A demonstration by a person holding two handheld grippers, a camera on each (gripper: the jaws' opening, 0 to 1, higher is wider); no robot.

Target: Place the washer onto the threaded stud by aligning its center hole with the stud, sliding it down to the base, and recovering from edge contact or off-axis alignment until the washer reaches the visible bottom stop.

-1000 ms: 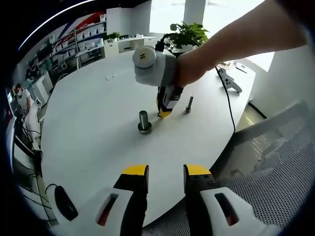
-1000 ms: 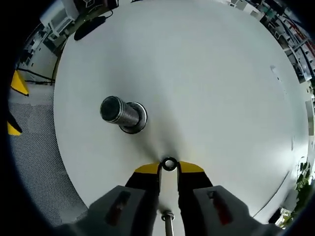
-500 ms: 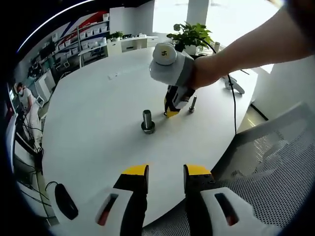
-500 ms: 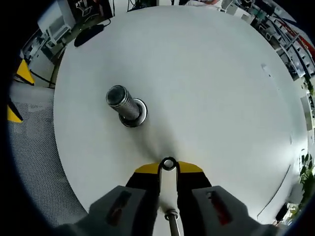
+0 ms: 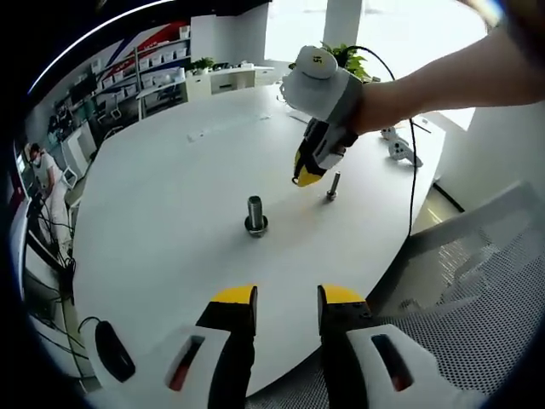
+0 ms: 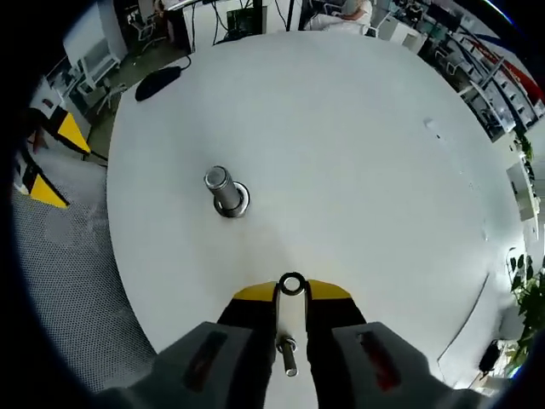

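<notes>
The right tool (image 6: 292, 290) is pinching the washer (image 6: 292, 284) by its edge between nearly closed yellow tips, leaving the center hole free for the threaded stud (image 6: 225, 189). It is hanging above the white bench (image 6: 358, 170), apparently for lining up over the stud, which is standing upright on its base. The left tool (image 5: 287, 296) is waiting near the bench edge, jaws parted and holding nothing. A smaller bolt (image 5: 330, 187) is standing nearby.

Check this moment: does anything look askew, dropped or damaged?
Nothing stands out. The right gripper holds the washer at its jaw tips above the white table; the threaded stud and a smaller bolt stand upright. The left gripper hangs open.
</notes>
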